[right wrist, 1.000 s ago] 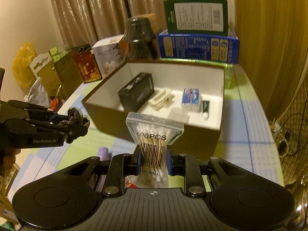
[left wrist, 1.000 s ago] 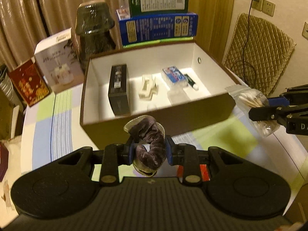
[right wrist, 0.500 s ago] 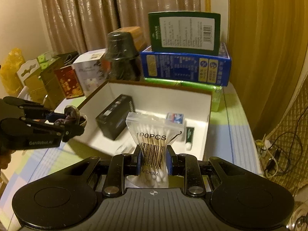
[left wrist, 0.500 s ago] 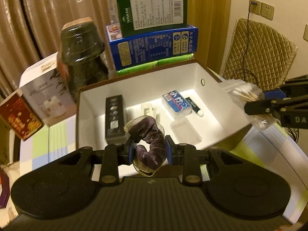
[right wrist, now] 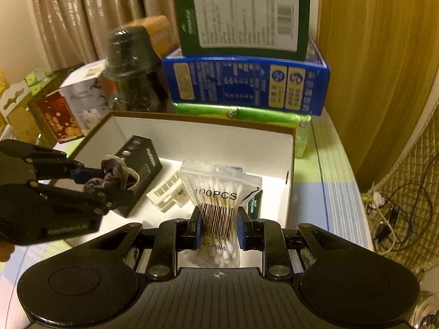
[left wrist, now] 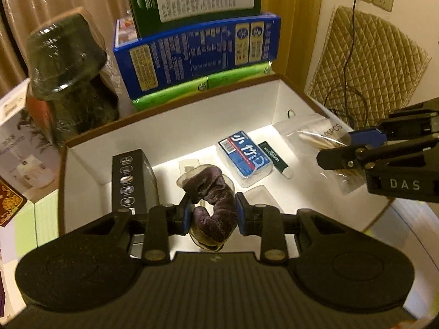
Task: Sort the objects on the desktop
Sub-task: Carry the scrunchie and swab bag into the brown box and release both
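- The left gripper (left wrist: 210,215) is clamped nearly shut on a dark purple scrunchie (left wrist: 214,208); the soft ring bulges above and below the blue pads, so the hold is across its middle.
- The right gripper (right wrist: 218,226) is likewise pinched nearly shut on a clear bag of cotton swabs (right wrist: 219,200), gripped at the barcode with the bag's long axis standing upright, top edge rising ahead of the jaws and bottom end hanging behind them.
- Both loads hang over the open brown box (left wrist: 170,120) with white inner walls. Seen from the left gripper, the box floor lies directly below and ahead of its jaws.
- Below and just left of the left jaws stands a black carton (left wrist: 134,181). Ahead and to the right lie a blue pack (left wrist: 245,157) and a small dark green tube (left wrist: 275,160), side by side.
- From the right gripper, a white plastic piece (right wrist: 167,192) lies on the floor just left of its jaws, and the box's right wall sits close on the right.
- The relation that matters: each thing is already above the box, so the coming move looks like a short lowering and a release rather than more travel.
- The bare floor is narrow. I judge the scrunchie has free space between the carton and the blue pack; the bag seems likely to land partly on the tube unless it is set down further left.
- The two grippers are near each other over the box, left one over the middle, right one over the right end.
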Demonstrator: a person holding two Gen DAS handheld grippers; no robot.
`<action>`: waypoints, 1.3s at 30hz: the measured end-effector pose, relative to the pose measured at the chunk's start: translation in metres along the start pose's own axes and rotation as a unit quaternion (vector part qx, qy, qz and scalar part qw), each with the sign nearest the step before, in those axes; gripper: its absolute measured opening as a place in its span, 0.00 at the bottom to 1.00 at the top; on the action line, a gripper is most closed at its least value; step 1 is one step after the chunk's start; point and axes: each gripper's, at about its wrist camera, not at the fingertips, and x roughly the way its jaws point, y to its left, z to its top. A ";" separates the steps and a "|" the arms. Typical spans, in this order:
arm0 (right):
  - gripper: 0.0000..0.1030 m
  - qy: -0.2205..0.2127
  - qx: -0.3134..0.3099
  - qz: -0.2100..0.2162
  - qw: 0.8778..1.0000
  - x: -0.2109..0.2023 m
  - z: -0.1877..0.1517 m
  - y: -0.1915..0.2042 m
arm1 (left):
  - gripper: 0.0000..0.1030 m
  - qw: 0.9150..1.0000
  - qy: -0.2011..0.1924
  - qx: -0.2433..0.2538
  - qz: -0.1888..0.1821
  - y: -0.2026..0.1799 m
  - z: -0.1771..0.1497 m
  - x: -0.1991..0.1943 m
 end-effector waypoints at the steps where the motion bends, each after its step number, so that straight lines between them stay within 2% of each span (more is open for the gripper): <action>1: 0.21 0.003 0.000 -0.001 1.000 0.003 0.000 -0.001 | 0.26 1.000 0.003 -0.001 -0.002 0.001 0.001 0.004; 17: 0.21 0.021 0.007 -0.009 1.000 0.024 0.003 -0.012 | 0.28 0.999 0.033 -0.004 -0.012 0.003 0.006 0.048; 20: 0.21 0.022 0.008 -0.009 1.000 0.027 0.003 -0.013 | 0.32 0.999 0.034 -0.005 -0.010 0.003 0.006 0.051; 23: 0.21 0.023 0.009 -0.009 1.000 0.030 0.002 -0.014 | 0.46 0.999 0.030 -0.009 -0.009 0.004 0.007 0.053; 25: 0.21 0.024 0.009 -0.008 1.000 0.031 0.002 -0.014 | 0.60 1.000 0.026 -0.009 -0.007 0.005 0.008 0.053; 39: 0.21 0.025 -0.003 -0.012 1.000 0.042 0.004 -0.016 | 0.63 1.000 0.024 -0.020 0.003 0.015 0.008 0.050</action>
